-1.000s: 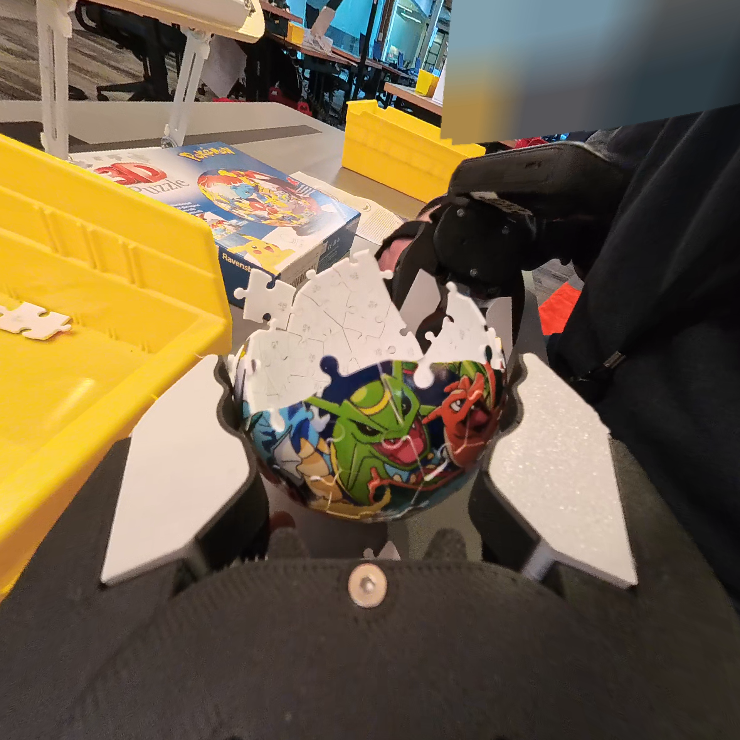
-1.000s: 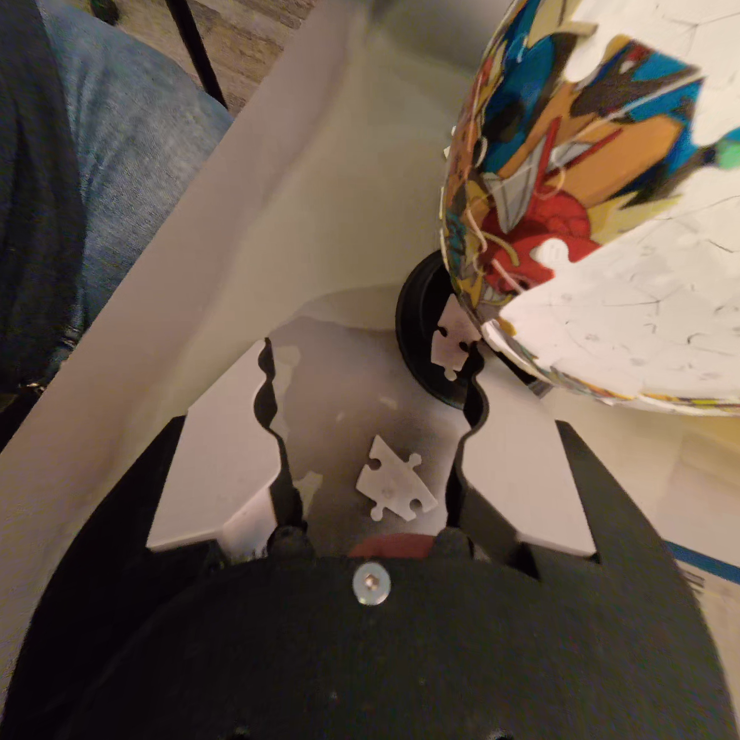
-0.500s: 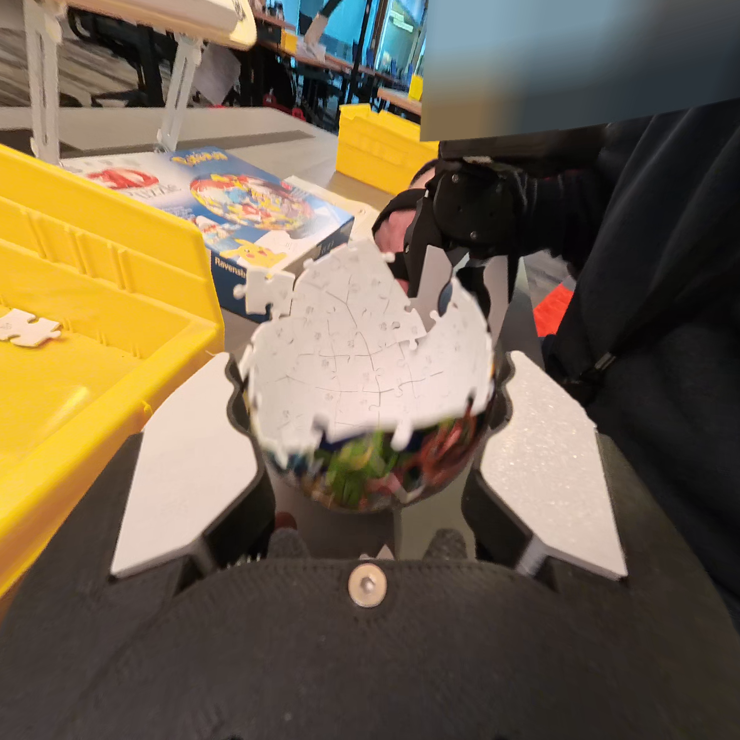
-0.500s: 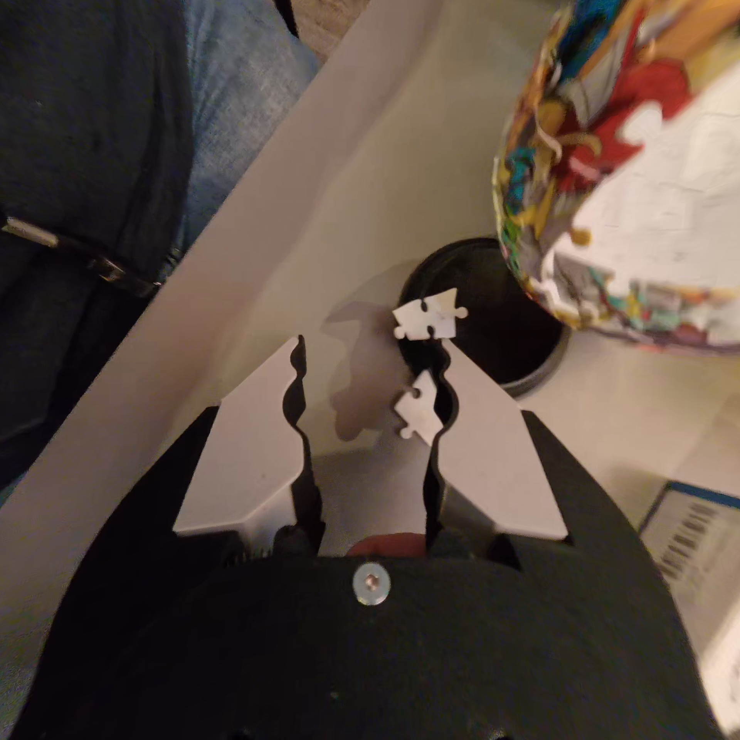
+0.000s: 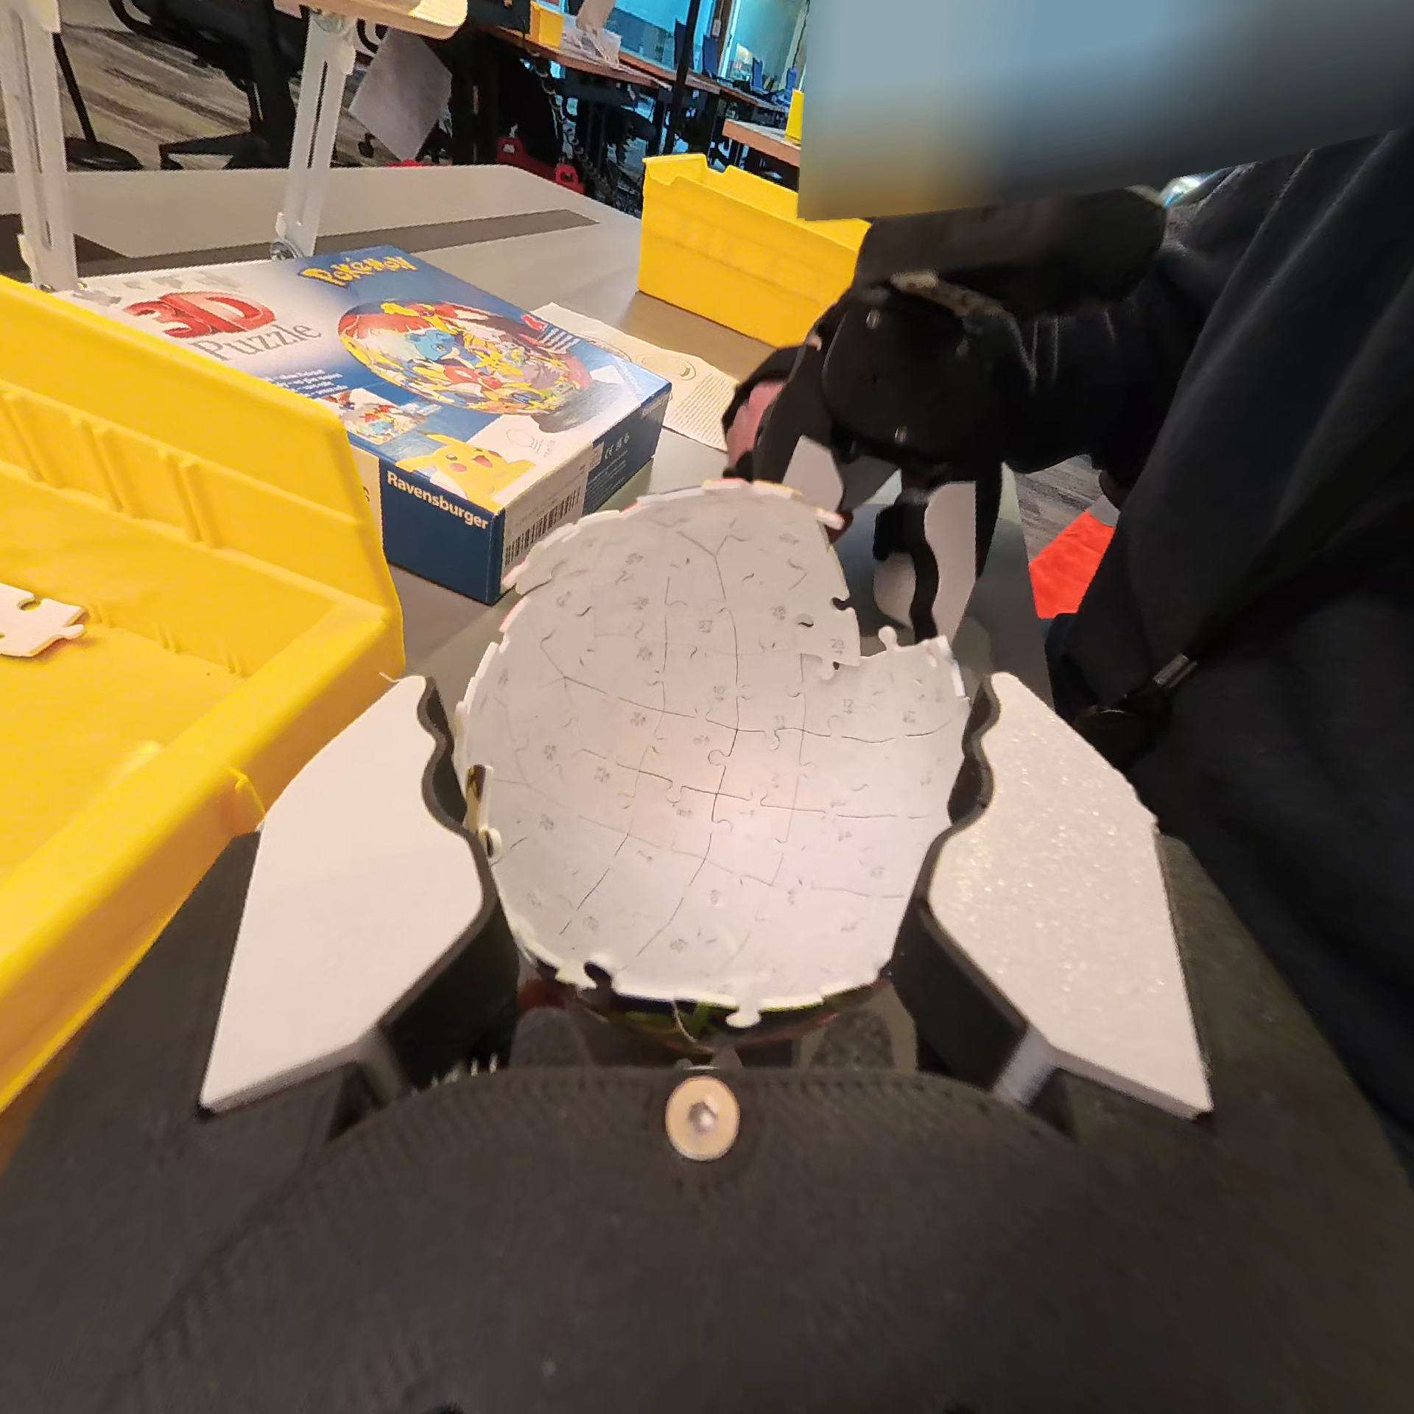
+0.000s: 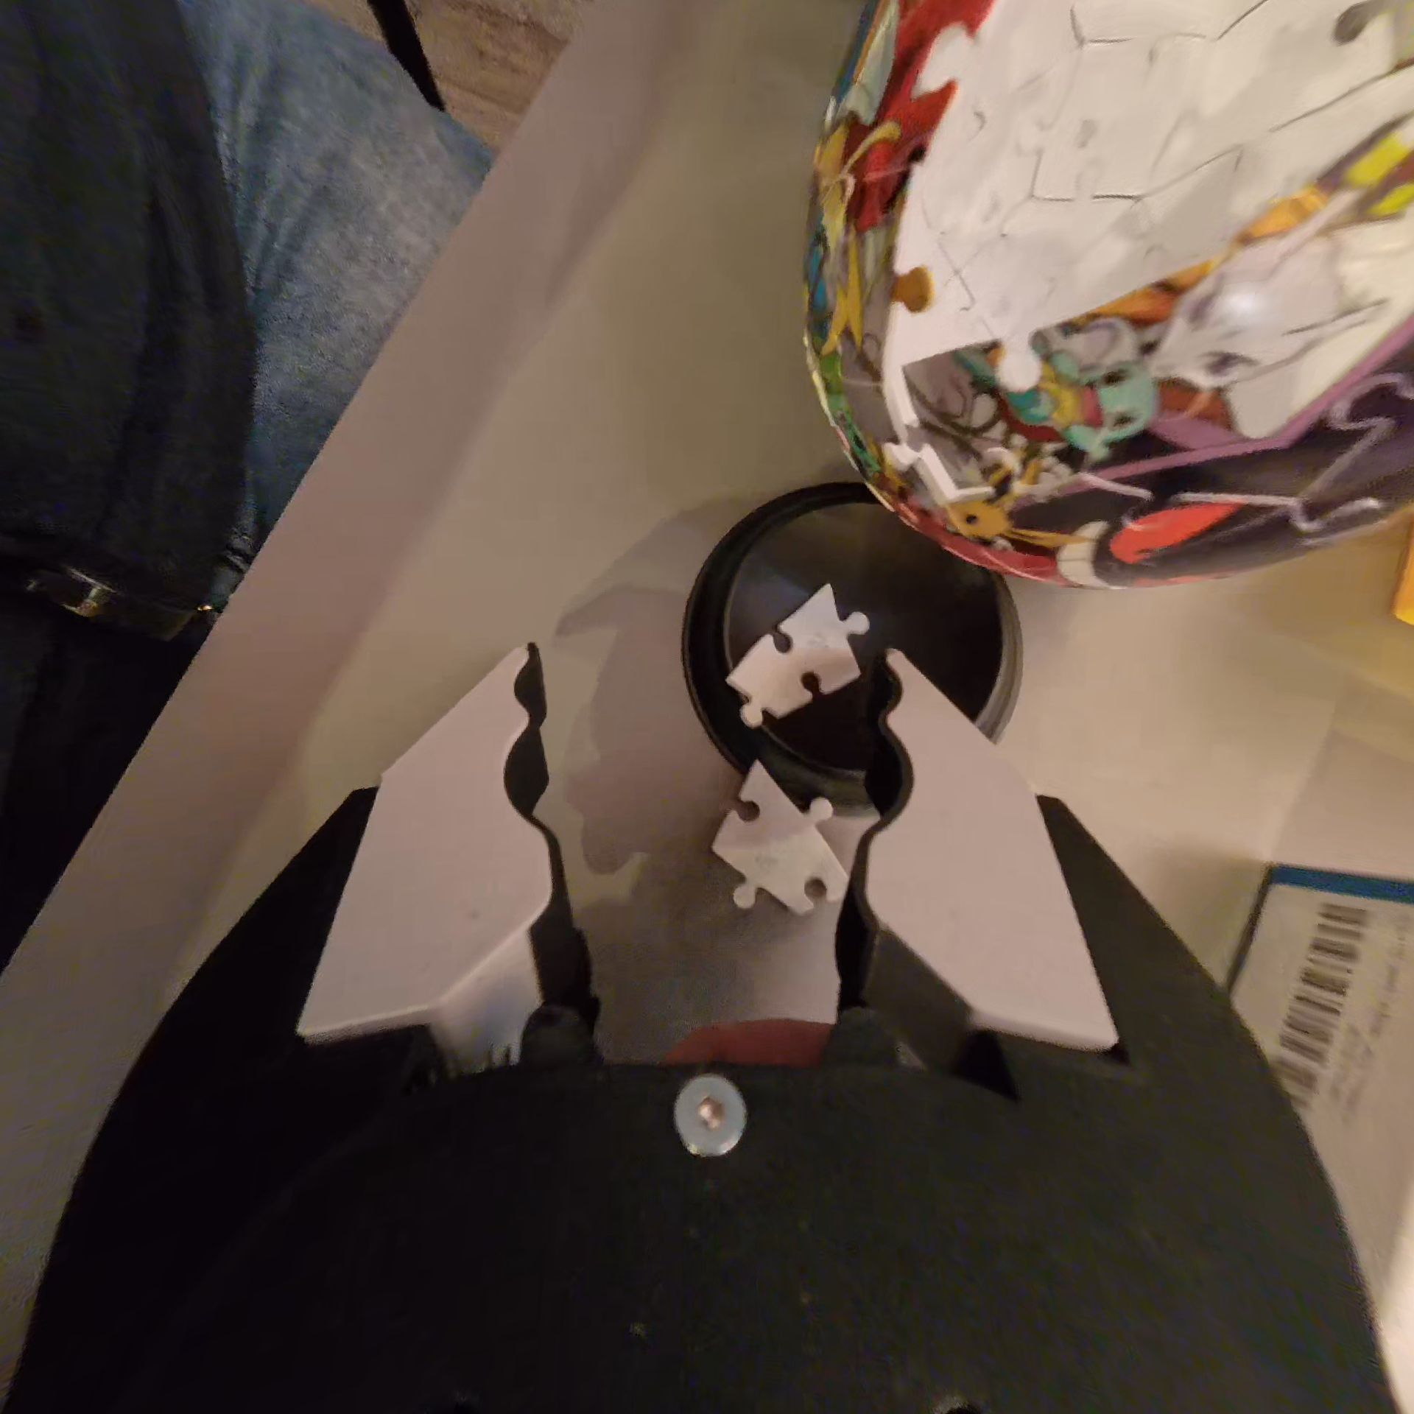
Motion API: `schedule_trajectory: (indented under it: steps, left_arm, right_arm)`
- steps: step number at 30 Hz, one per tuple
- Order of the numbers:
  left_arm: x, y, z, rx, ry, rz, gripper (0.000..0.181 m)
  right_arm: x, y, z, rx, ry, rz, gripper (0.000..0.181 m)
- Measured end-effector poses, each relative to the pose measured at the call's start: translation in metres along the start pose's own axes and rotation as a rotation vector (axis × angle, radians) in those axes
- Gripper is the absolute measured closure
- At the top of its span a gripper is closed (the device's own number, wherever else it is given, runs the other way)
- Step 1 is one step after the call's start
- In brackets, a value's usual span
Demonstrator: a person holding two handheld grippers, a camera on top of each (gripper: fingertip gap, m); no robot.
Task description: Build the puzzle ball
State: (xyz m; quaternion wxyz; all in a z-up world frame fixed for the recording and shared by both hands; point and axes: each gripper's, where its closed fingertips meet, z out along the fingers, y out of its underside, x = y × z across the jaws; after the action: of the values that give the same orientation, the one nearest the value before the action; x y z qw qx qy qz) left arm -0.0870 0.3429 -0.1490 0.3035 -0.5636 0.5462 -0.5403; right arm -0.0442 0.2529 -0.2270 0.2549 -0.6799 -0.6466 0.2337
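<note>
My left gripper (image 5: 705, 689) is shut on the half-built puzzle ball (image 5: 689, 803), which is tipped so its white inner side faces the camera. The ball's printed outside shows in the right wrist view (image 6: 1148, 268) at the upper right. My right gripper (image 6: 711, 659) is open and empty and points down at the table; it also shows in the left wrist view (image 5: 903, 535) behind the ball. One white puzzle piece (image 6: 796, 662) lies on the black round stand (image 6: 956, 612). A second white piece (image 6: 777, 857) lies between my right fingers, close to the right one.
A yellow bin (image 5: 153, 689) at the left holds a loose white piece (image 5: 34, 627). The blue puzzle box (image 5: 428, 382) lies behind the ball, with a paper sheet (image 5: 689, 390) and another yellow bin (image 5: 734, 245) farther back. The person sits close at the right. The table edge (image 6: 382, 459) runs along the left.
My left gripper has tipped the ball until its open white inside faces the camera. My right gripper has drawn back, so the black stand and both loose pieces now show.
</note>
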Motion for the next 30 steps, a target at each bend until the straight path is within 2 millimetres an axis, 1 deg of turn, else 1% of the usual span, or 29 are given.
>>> schedule_trajectory:
  steps: [2, 4, 5, 8, 10, 13, 15, 16, 17, 20, 21, 22, 25, 26, 27, 28, 29, 30]
  left_arm:
    - [0.001, 0.001, 0.001, -0.005, -0.002, 0.005, 0.058]
    - [0.001, 0.001, 0.003, -0.009, -0.007, 0.008, 0.058]
    - [0.002, 0.001, 0.003, -0.01, -0.008, 0.009, 0.057]
    - [0.002, 0.001, 0.004, -0.013, -0.012, 0.014, 0.058]
    - [0.002, 0.001, 0.005, -0.013, -0.009, 0.016, 0.058]
    - [0.002, 0.0, 0.005, -0.009, -0.007, 0.012, 0.058]
    - [0.002, 0.0, 0.005, -0.009, -0.007, 0.011, 0.058]
    - [0.001, 0.001, 0.004, -0.009, -0.008, 0.008, 0.058]
    - [0.001, 0.001, 0.004, -0.008, -0.01, 0.006, 0.058]
    - [0.001, 0.001, 0.003, -0.008, -0.015, 0.003, 0.058]
    - [0.001, 0.001, 0.002, -0.007, -0.016, 0.001, 0.057]
    - [0.001, 0.001, 0.002, -0.006, -0.017, 0.002, 0.057]
    - [0.001, 0.002, 0.0, -0.01, -0.025, -0.004, 0.057]
    - [0.0, 0.002, -0.001, -0.009, -0.027, -0.006, 0.057]
    - [0.0, 0.002, -0.001, -0.008, -0.03, -0.008, 0.057]
    - [0.0, 0.002, -0.001, -0.007, -0.034, -0.01, 0.057]
    - [0.0, 0.003, -0.002, -0.007, -0.037, -0.01, 0.057]
    - [0.0, 0.003, -0.002, -0.008, -0.04, -0.009, 0.057]
  right_arm:
    - [-0.003, -0.001, 0.007, 0.008, -0.036, 0.004, 0.098]
    - [-0.003, -0.002, 0.01, 0.004, -0.049, -0.011, 0.1]
    - [-0.005, -0.002, 0.009, 0.001, -0.064, -0.011, 0.108]
    - [-0.012, -0.001, 0.002, 0.003, -0.121, -0.004, 0.12]
    - [-0.02, 0.003, -0.005, 0.0, -0.166, -0.015, 0.134]
    - [-0.031, 0.008, -0.016, -0.016, -0.226, -0.018, 0.142]
    - [-0.038, 0.017, -0.023, -0.056, -0.26, -0.009, 0.148]
    - [-0.037, 0.02, -0.026, -0.07, -0.255, -0.006, 0.149]
    - [-0.032, 0.02, -0.029, -0.067, -0.227, 0.001, 0.148]
    - [-0.031, 0.017, -0.036, -0.037, -0.195, 0.028, 0.148]
    - [-0.03, 0.015, -0.036, -0.022, -0.17, 0.03, 0.141]
    - [-0.031, 0.014, -0.034, -0.012, -0.158, 0.031, 0.138]
    - [-0.032, 0.024, -0.027, -0.053, -0.126, 0.006, 0.135]
    - [-0.031, 0.022, -0.024, -0.04, -0.122, 0.007, 0.134]
    - [-0.028, 0.018, -0.023, -0.01, -0.103, 0.01, 0.128]
    - [-0.023, 0.012, -0.021, 0.022, -0.079, 0.015, 0.119]
    - [-0.02, 0.01, -0.017, 0.031, -0.063, 0.023, 0.11]
    - [-0.02, 0.013, -0.013, 0.009, -0.064, 0.026, 0.108]
